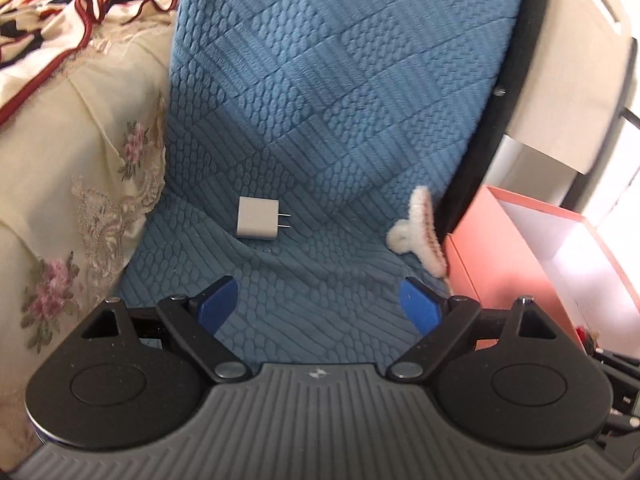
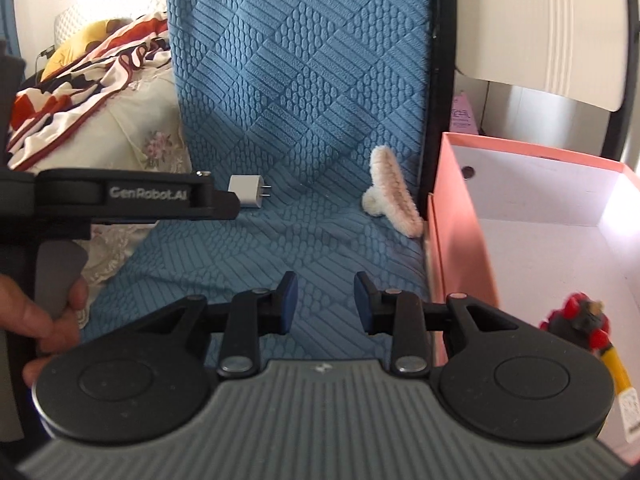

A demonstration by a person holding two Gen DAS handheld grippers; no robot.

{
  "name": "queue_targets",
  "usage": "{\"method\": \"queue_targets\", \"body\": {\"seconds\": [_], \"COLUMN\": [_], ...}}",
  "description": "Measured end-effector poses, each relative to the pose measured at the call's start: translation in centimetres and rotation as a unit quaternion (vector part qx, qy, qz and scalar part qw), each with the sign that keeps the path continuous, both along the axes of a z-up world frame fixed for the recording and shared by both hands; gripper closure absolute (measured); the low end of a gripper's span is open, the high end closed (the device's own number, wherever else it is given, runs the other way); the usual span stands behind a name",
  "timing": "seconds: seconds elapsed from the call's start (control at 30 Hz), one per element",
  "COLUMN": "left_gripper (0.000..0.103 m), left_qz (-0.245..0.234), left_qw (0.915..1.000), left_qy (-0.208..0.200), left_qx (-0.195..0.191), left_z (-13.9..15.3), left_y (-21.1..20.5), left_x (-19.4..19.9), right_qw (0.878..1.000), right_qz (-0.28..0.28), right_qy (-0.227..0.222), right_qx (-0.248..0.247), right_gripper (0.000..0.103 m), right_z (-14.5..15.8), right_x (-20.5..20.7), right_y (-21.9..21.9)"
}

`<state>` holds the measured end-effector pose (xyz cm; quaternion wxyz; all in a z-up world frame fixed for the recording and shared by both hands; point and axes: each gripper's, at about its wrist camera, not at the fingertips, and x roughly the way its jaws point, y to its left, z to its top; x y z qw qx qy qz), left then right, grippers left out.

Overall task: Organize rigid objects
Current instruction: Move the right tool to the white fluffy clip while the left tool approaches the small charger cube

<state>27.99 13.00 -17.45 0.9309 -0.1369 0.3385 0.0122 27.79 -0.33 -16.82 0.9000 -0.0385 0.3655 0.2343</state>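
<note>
Our left gripper (image 1: pixel 320 306) has a ribbed grey body, two round black discs, black link arms with silver pivot pins, and blue fingers (image 1: pixel 218 304). Our right gripper (image 2: pixel 326 300) is built the same, with a small pale logo on the grey shell. Seen side-on, the left tool carries white "GenRobot.AI" lettering and a grey handle in our hand (image 2: pixel 44 320).

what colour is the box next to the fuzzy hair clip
The box is salmon pink outside and white inside, clearest in the right wrist view.
</note>
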Motion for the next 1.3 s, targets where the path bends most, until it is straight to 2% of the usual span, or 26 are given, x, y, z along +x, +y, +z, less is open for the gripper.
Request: {"method": "queue_targets", "body": {"seconds": [0.4,0.63,0.87,1.0,1.1,1.3], "left_gripper": [0.013,0.016,0.018,0.018,0.018,0.018], "left_qz": [-0.007,-0.027,-0.004,0.011,0.02,0.021], "left_qw": [0.9995,0.9984,0.9979,0.9964,0.995,0.9942], "left_qy": [0.026,0.039,0.064,0.083,0.096,0.105], "left_qx": [-0.016,-0.031,-0.014,-0.006,-0.017,-0.014], "left_z": [-0.5,-1.6,-3.1,-4.1,-4.8,-5.6], "left_y": [1.8,3.0,5.1,6.6,7.5,7.9], "left_x": [5.5,9.1,12.6,14.2,15.0,15.6], "right_qw": [1.0,0.999,0.999,0.998,0.995,0.992], "right_qz": [-0.015,-0.022,-0.031,-0.041,-0.053,-0.033], "right_qy": [-0.005,0.031,0.0,-0.005,-0.039,-0.06], "right_qx": [0.011,0.007,-0.045,-0.053,-0.076,-0.109], "right_gripper": [0.069,0.069,0.071,0.071,0.072,0.072], "right_z": [-1.0,-2.9,-4.7,-5.0,-4.9,-5.3], "right_x": [5.0,8.9,12.6,15.3,16.2,17.8], "right_y": [3.3,3.8,4.8,5.1,5.6,7.0]}}
